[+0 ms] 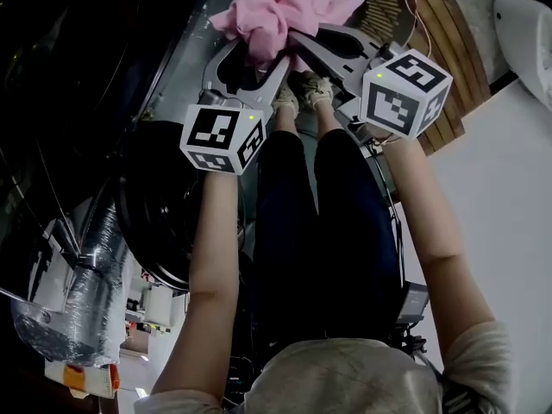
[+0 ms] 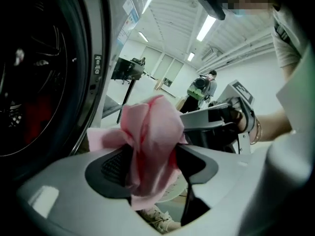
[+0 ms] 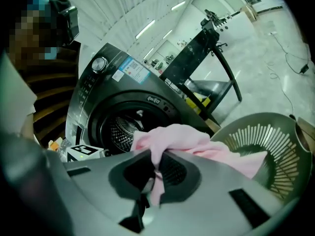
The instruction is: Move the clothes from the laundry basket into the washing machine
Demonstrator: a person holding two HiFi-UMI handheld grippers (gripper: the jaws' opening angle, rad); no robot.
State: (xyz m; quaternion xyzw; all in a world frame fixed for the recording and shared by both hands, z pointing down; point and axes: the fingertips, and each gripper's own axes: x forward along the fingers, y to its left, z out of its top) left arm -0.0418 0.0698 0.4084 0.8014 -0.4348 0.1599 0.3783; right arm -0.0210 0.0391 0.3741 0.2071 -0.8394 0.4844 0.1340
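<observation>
Washing machine [image 3: 106, 90] at left, drum opening in view. My left hand-held gripper [image 2: 152, 154] has its jaws apart, with the pink garment [image 1: 280, 11] bunched loosely between them. My right hand-held gripper [image 3: 155, 168] is clamped narrow on a fold of that garment, which hangs between the machine and the laundry basket [image 3: 266, 146].

No lettering can be read anywhere in the scene. A pale blue-and-white sticker [image 3: 129, 69] at the top front edge of the washing machine [image 3: 88, 90] and a small emblem [image 3: 154, 101] on its door rim are too small and blurred to make out. Two marker cubes [image 1: 222, 138] [image 1: 405, 91] carry black-and-white square codes, not words.
</observation>
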